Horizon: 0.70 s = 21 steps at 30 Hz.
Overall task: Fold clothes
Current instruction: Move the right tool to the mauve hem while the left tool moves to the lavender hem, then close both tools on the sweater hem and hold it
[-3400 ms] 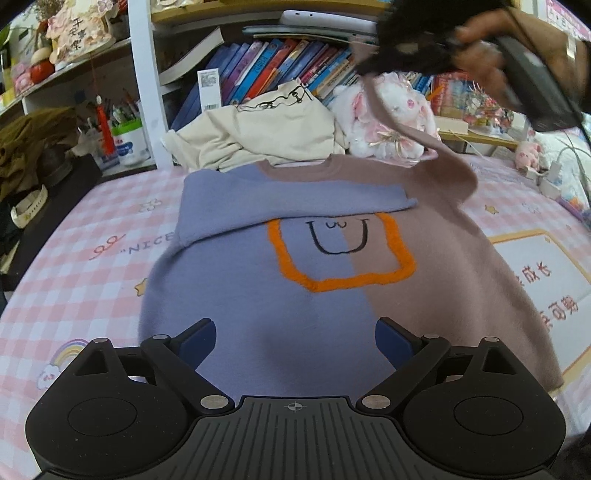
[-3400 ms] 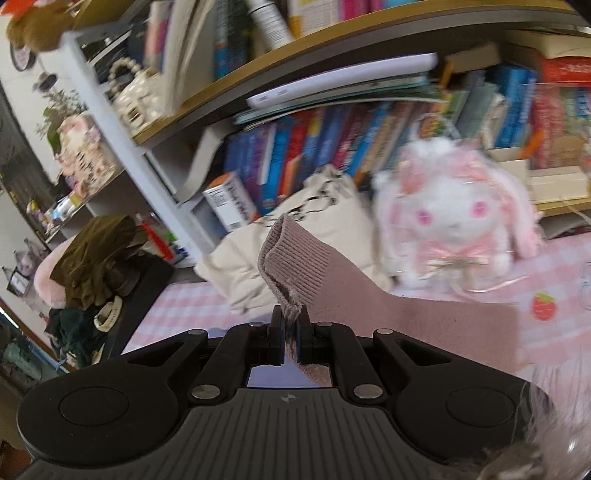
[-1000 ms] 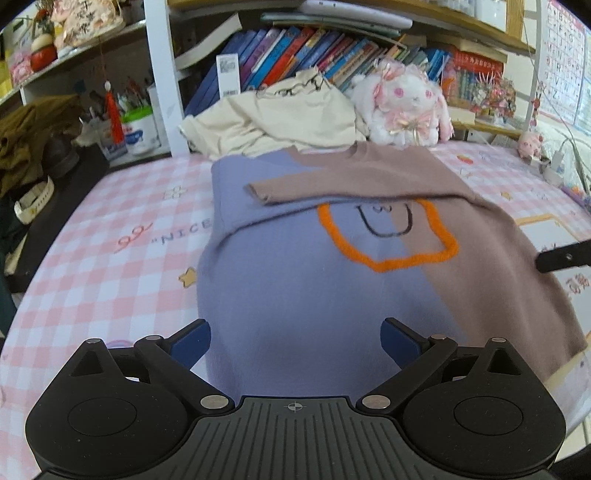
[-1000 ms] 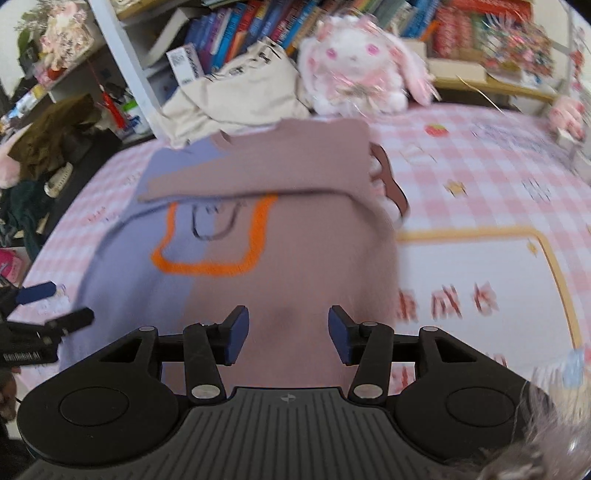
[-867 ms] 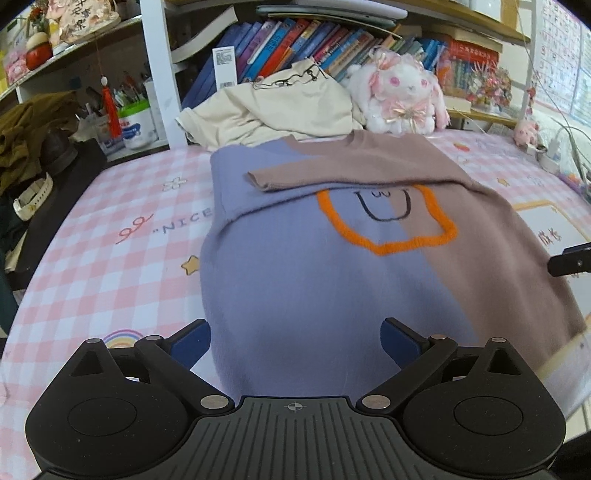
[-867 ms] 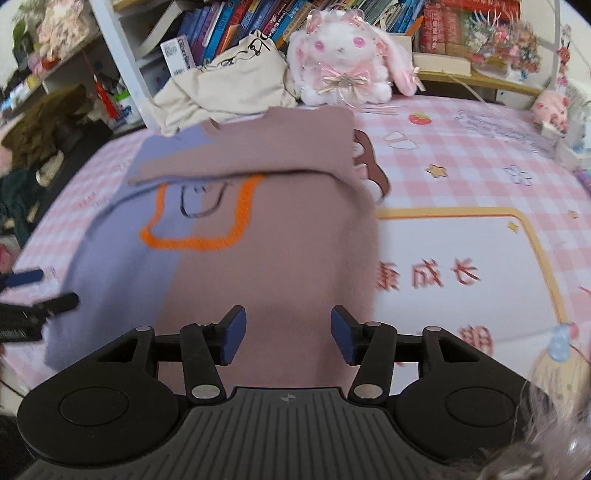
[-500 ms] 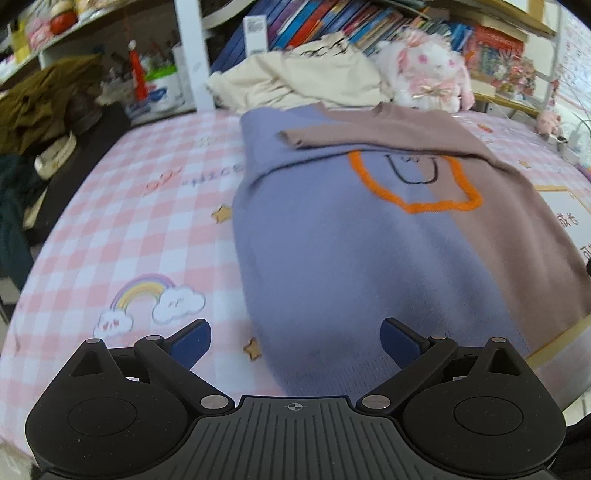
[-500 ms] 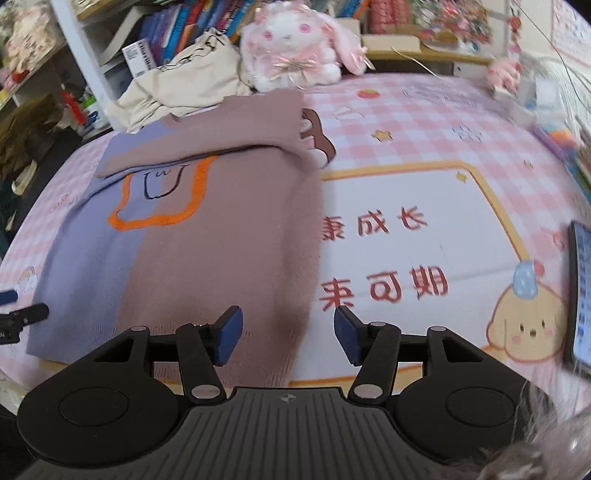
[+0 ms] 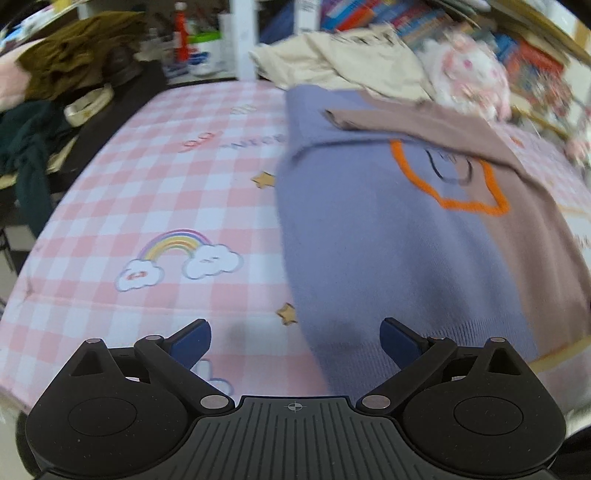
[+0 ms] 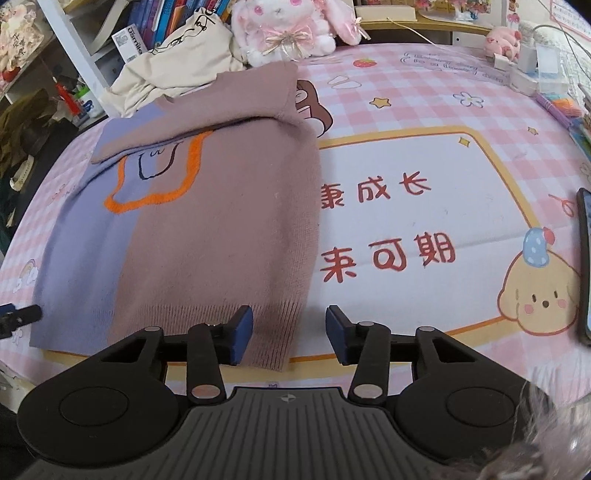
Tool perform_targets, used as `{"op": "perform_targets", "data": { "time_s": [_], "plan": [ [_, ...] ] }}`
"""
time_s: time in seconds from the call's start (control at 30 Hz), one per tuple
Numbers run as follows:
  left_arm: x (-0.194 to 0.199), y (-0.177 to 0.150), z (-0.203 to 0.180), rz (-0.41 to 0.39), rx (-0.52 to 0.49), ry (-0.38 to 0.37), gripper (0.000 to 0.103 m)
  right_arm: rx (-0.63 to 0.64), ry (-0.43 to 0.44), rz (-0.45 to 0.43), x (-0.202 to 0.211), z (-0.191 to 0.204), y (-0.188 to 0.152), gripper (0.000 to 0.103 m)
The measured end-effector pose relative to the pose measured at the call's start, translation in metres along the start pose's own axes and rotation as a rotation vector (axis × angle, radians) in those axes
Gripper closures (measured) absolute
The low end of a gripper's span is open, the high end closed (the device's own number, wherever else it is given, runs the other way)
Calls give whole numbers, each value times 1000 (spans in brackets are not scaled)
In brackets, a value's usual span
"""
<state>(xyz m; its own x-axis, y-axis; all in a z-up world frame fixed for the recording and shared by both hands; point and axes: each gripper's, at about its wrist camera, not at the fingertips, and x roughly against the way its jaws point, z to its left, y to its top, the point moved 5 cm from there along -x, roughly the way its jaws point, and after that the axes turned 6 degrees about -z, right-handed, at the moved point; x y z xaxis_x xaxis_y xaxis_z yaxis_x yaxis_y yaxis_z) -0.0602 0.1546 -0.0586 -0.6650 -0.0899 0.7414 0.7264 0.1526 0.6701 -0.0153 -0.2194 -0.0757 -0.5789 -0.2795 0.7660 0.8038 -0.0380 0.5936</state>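
Observation:
A sweater, purple on one half and mauve on the other with an orange outline, lies flat on the pink checked cover point(image 9: 369, 229) point(image 10: 207, 229). Both sleeves are folded across its chest. My left gripper point(image 9: 295, 338) stands wide open low over the purple hem corner, which lies between its fingers. My right gripper point(image 10: 289, 330) is at the mauve hem corner. Its jaws are closing, the ribbed corner lies between them, and the pads do not press on it. The tips of the left gripper point(image 10: 18, 315) show at the left edge of the right wrist view.
A cream garment point(image 10: 177, 62) and a pink plush rabbit point(image 10: 291, 29) lie behind the sweater, below a bookshelf point(image 10: 155, 22). A phone point(image 10: 583, 266) rests at the far right. Dark clothes point(image 9: 48, 122) pile up at the left. The cover's front edge point(image 9: 74, 369) runs close under both grippers.
Both grippers have come down toward the sweater's hem, the left one sliding to its purple corner, the right one to its mauve corner. The right jaws stand narrower than half a second ago.

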Motion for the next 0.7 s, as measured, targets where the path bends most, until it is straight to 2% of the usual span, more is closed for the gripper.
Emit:
{"op": "perform_targets", "data": {
  "time_s": [0.07,0.13,0.17,0.23,0.3,0.37,0.43,0.5,0.57,0.63,0.7],
  "plan": [
    [1,0,6,2,57,-7,7,-17,-3,10,-2,-2,1,65],
    [1,-1,10,13,101,-30,22,-26,-5,20,-3,-4,1,66],
    [1,-2,10,17,112,-40,25,-28,-3,22,-3,-4,1,66],
    [-1,-2,8,25,122,-64,43,-25,0,26,-4,-4,2,68],
    [-4,-5,6,39,130,-77,56,-17,3,28,-5,-3,2,69],
    [-4,-5,4,32,125,-71,63,-11,4,28,-5,-3,2,70],
    [-4,-5,0,35,120,-97,81,-6,4,27,-5,-3,1,76],
    [-5,-5,-5,41,105,-112,90,-4,13,30,-7,-3,1,89],
    [-3,-3,-7,28,94,-109,98,2,21,33,-8,-1,1,95],
    [1,1,-9,-1,90,-112,101,7,46,5,-3,1,5,97],
    [18,11,-14,-90,75,-146,101,-5,121,-56,9,6,12,97]
  ]
}}
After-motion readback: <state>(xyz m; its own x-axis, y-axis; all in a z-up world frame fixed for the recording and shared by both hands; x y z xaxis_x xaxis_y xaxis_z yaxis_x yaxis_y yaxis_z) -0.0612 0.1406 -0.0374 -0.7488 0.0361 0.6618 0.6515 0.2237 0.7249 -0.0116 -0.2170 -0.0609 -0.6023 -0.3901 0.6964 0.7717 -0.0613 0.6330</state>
